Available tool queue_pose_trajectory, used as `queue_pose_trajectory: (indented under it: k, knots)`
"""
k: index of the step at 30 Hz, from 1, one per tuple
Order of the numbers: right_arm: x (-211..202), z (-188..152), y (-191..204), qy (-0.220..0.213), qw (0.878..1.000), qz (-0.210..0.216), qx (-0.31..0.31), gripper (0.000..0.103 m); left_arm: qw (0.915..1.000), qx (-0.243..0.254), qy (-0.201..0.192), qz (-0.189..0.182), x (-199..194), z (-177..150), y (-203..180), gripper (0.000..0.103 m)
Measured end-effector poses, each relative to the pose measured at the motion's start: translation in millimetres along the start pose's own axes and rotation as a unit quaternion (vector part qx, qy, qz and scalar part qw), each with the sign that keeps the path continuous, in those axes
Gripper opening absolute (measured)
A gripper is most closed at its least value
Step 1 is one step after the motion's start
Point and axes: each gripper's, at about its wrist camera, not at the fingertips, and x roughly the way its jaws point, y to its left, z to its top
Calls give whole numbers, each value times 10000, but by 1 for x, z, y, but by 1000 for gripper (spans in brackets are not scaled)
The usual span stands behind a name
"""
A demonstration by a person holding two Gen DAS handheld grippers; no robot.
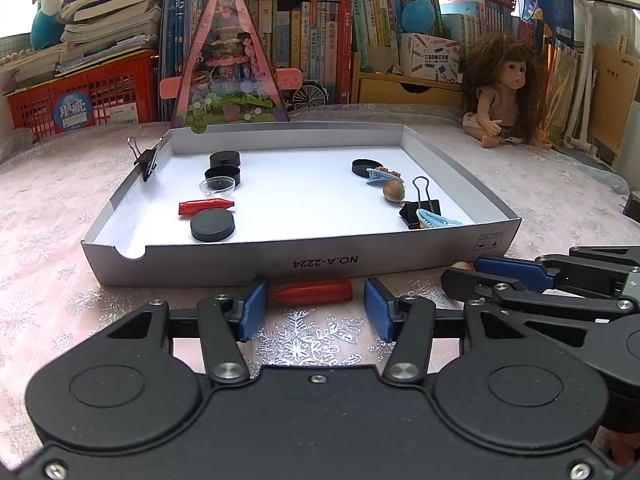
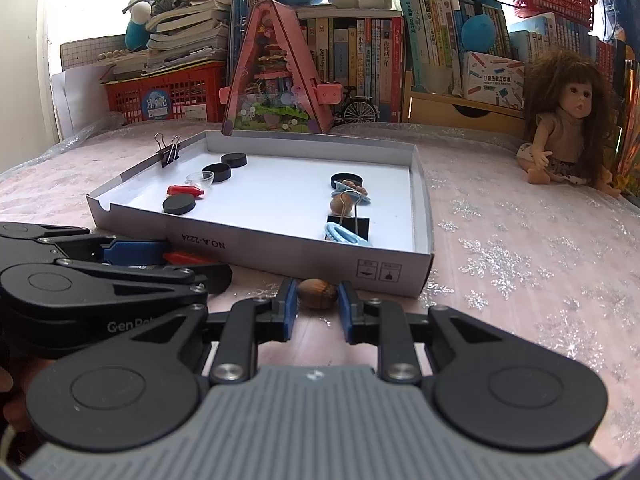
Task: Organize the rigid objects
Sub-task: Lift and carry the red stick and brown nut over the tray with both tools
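A shallow white box (image 1: pixel 240 264) (image 2: pixel 264 248) lies on the pink cloth. It holds black discs (image 1: pixel 212 225), a red bullet-shaped piece (image 1: pixel 206 206), a clear cup (image 1: pixel 216 185), blue clips (image 1: pixel 436 219), a walnut (image 1: pixel 394 191) and binder clips (image 1: pixel 420 208). My left gripper (image 1: pixel 316 302) is open, its blue pads on either side of a second red piece (image 1: pixel 311 291) lying just before the box. My right gripper (image 2: pixel 318 304) stands with its pads close on both sides of a brown nut (image 2: pixel 317 293) on the cloth; touch is unclear.
A doll (image 1: pixel 502 96) (image 2: pixel 568 120) sits at the back right. A pink triangular toy house (image 1: pixel 230 64), a red crate (image 1: pixel 84 96) and rows of books stand behind the box. A binder clip (image 1: pixel 148 156) is clamped on the box's left wall.
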Motion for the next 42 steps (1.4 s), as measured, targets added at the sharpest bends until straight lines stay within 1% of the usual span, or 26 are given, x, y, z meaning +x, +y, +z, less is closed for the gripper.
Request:
queue_pose_trajectory:
  k: [3,4,17,21,25,28,30,31,33,34,35,40,42]
  knots:
    - [0,-1,1,8,10000,16,-17,29,10000,37,-37,26,-1,-1,-1,47]
    - [0,-1,1,10,10000,47,-14,29,10000,58,-50,13,-2,-1,-2,41]
    - [-5,2,4,-36,10000,86,-21,29,9999,-17,-53,-137,-14,-1,6,41]
    - [-7,5,6,-86,9999,100,-16,29,9998,20,-135,-118,-20,1,8,41]
    - [-6,6,8,-65,10000,64,-37,29,9999,5,-125,-80,-21,2,12,41]
    - [-5,4,9,-28,10000,46,-52,32,9999,25,-112,2,-21,-1,14,41]
    - [-4,3,8,-29,10000,-54,-2,48,9999,15,-83,56,-21,-3,16,41]
    - [-3,3,8,-25,10000,-92,25,53,9999,4,-71,74,-20,-3,17,41]
    - [-1,2,8,-38,9999,-130,73,56,9999,-7,-67,104,-20,-4,19,41]
    - [0,2,9,-34,9999,-143,75,60,9999,-8,-76,122,-20,-4,19,41]
    - [1,2,10,-35,9998,-156,72,62,9999,-6,-87,137,-20,-5,20,41]
    - [6,3,18,-1,9995,-319,80,63,9997,-21,-110,205,-20,-4,22,41]
    - [8,2,20,20,9989,-455,108,63,9997,-32,-98,213,-19,-4,23,41]
